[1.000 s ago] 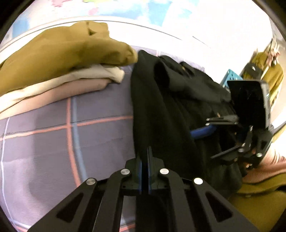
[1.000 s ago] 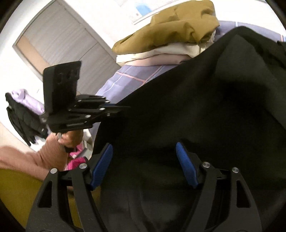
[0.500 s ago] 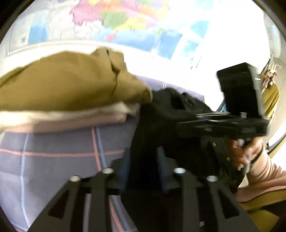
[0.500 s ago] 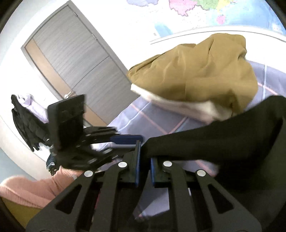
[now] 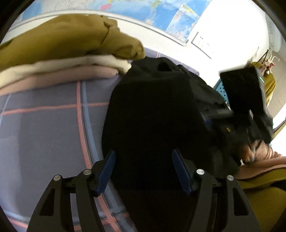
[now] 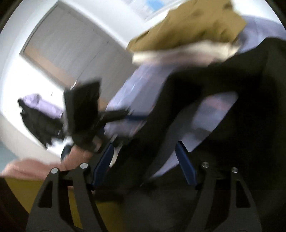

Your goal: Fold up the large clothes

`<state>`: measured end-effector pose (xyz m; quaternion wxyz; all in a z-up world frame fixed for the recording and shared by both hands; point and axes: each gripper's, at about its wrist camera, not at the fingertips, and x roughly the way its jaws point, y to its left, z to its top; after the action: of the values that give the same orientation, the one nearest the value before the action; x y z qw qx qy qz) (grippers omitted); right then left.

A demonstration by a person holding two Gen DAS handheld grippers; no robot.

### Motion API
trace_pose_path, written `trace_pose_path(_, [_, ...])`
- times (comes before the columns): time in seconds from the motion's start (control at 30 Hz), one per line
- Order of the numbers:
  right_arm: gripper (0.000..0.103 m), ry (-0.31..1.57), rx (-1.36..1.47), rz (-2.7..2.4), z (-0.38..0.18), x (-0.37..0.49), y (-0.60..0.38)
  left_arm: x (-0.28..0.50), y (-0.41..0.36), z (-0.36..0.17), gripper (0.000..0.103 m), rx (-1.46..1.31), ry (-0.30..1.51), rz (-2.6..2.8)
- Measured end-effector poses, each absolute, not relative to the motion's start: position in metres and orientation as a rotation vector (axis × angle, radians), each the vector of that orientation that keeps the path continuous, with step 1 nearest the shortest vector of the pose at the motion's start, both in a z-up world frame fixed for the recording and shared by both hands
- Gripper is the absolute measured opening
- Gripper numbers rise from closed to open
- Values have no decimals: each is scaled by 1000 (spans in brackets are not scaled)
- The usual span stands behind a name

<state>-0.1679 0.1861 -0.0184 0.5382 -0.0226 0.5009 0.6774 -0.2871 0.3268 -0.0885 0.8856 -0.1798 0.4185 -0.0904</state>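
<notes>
A large black garment (image 5: 152, 114) lies on the lilac checked bed sheet (image 5: 44, 128), folded into a long strip. My left gripper (image 5: 143, 171) is open, its blue pads apart on either side of the garment's near end. In the right wrist view, which is blurred, the black garment (image 6: 232, 92) lies across the sheet and my right gripper (image 6: 143, 164) is open over its edge. The right gripper also shows in the left wrist view (image 5: 239, 107), at the garment's right side.
A stack of folded clothes, mustard (image 5: 68, 37) on cream and pink, lies on the sheet beside the black garment's far end. A wall map (image 5: 160, 14) hangs behind. A grey door (image 6: 71, 46) and hanging dark clothes (image 6: 39, 121) are to the left.
Both grippers were shut on the black garment half a second ago and have opened. The garment has dropped back onto the sheet. The right gripper is moving, so its view is blurred.
</notes>
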Motion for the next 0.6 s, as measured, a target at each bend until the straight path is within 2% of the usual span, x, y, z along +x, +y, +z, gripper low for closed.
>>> trace_pose_path(0.03, [69, 1199, -94, 1624, -22, -180, 189, -287, 328, -89, 62, -382, 869, -185])
trace_pose_path(0.07, [53, 1188, -146, 1632, -23, -191, 189, -287, 329, -88, 62, -388, 866, -180])
trace_pose_path(0.1, [43, 1160, -198, 1669, -23, -204, 193, -288, 330, -85, 62, -390, 858, -173])
trace_pose_path(0.13, [16, 1156, -210, 1701, -23, -212, 198, -289, 332, -81, 62, -387, 847, -167])
trace_pose_path(0.17, [4, 1159, -211, 1713, -21, -215, 204, -289, 333, -75, 62, -382, 835, -159])
trace_pose_path(0.33, [4, 1005, -37, 1787, 48, -185, 200, -299, 357, -21, 64, -372, 704, -117])
trace_pose_path(0.5, [5, 850, 175, 1753, 122, -118, 149, -300, 363, 28, 69, -365, 556, -153])
trace_pose_path(0.6, [14, 861, 343, 1627, 122, -70, 100, -276, 341, 28, 69, -291, 578, -174])
